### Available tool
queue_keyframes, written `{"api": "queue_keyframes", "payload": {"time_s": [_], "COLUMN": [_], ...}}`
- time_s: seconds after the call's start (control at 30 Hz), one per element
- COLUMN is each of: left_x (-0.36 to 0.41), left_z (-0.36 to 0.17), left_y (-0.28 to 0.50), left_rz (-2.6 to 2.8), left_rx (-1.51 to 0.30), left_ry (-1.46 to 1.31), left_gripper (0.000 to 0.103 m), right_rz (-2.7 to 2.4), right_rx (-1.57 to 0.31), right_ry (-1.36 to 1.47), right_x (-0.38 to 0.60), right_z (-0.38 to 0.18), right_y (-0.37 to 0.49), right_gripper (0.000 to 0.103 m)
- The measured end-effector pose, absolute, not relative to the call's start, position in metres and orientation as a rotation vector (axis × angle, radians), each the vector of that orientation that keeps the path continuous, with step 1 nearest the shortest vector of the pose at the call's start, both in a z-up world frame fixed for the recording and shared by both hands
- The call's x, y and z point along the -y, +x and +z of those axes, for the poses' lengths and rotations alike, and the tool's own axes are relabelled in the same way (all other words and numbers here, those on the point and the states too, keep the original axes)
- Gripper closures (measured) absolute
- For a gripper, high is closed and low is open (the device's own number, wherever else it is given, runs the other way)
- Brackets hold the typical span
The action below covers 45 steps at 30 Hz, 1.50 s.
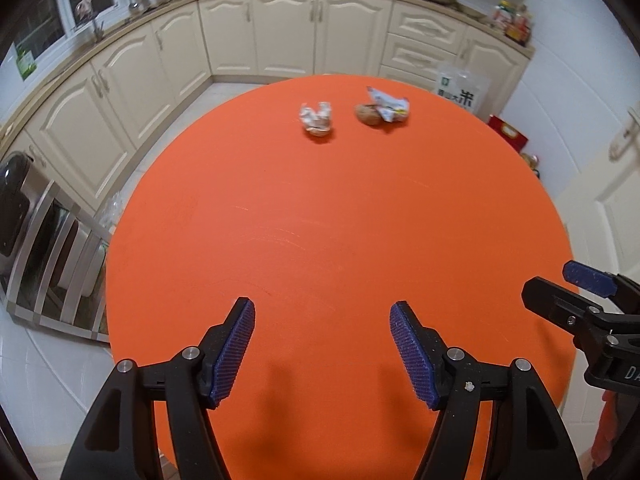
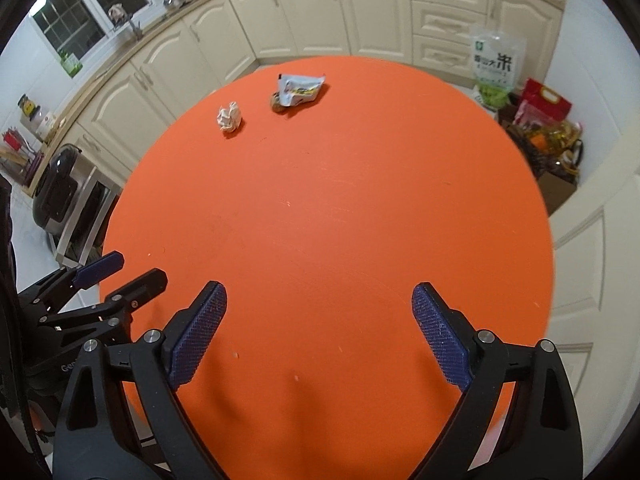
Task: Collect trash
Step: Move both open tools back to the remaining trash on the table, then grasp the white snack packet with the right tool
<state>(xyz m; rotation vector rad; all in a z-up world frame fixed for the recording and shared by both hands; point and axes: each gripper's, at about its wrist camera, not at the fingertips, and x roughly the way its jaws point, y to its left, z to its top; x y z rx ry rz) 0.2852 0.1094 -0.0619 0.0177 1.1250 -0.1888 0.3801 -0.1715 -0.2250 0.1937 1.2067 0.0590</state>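
On the far side of the round orange table [image 1: 328,220] lie a crumpled white paper ball [image 1: 317,119], a brown walnut-like lump [image 1: 368,114] and an empty snack wrapper [image 1: 391,105] touching the lump. The same items show in the right wrist view: paper ball [image 2: 229,117], lump [image 2: 277,103], wrapper [image 2: 301,88]. My left gripper [image 1: 322,312] is open and empty over the near part of the table. My right gripper [image 2: 319,294] is open and empty beside it, also seen in the left wrist view [image 1: 560,280]. The left gripper shows in the right wrist view [image 2: 132,268].
Cream kitchen cabinets [image 1: 280,36] run behind the table. A rice bag [image 2: 494,60] and gift boxes [image 2: 546,108] stand on the floor at the right. A metal chair [image 1: 52,264] and a black appliance [image 2: 58,188] stand at the left. A white door [image 2: 592,264] is at the right.
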Motion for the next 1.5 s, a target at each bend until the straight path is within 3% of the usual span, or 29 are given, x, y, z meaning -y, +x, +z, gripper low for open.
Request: {"api": "queue_keyframes", "payload": {"time_s": [0.53,0.93,1.07,1.23,1.3,1.43,1.47,1.5], "left_x": [-0.158,-0.151,-0.140,-0.126,-0.124,-0.118,-0.117,-0.117], "left_z": [-0.083,-0.082,-0.088,-0.100,-0.104,-0.114,-0.116,-0.118], "left_y": [0.404,0.499,0.520,0.552,0.563,0.580,0.583,0.586], "left_rz": [-0.117,-0.153,-0.146,-0.153,-0.153,-0.149,-0.147,-0.149], "left_rx": [-1.160,-1.200,-1.233,-1.286,-1.303,-1.318,-1.319,-1.311], "left_ry": [-0.068,-0.069,-0.052,-0.045,-0.062,-0.070,-0.073,-0.093], "left_gripper": [0.037,0.037,0.037,0.037,0.037,0.037,0.037,0.037], "right_rz": [0.051,0.062,0.048,0.041,0.008,0.023,0.025,0.037], "right_rx": [-1.288,-1.371,-1.375,-1.376,-1.379,-1.386,-1.396,-1.401], "right_ry": [0.198,0.300,0.294,0.229,0.155,0.175,0.178,0.190], "right_x": [0.169,0.184,0.179,0.171,0.168,0.172,0.173,0.174], "right_z": [-0.258,-0.294,-0.303,-0.300,-0.298,-0.295,-0.296,-0.296], "right_y": [0.540,0.633,0.644,0.646,0.643,0.645,0.645,0.646], "right_gripper": [0.009,0.009,0.014,0.029,0.053,0.073,0.091,0.091]}}
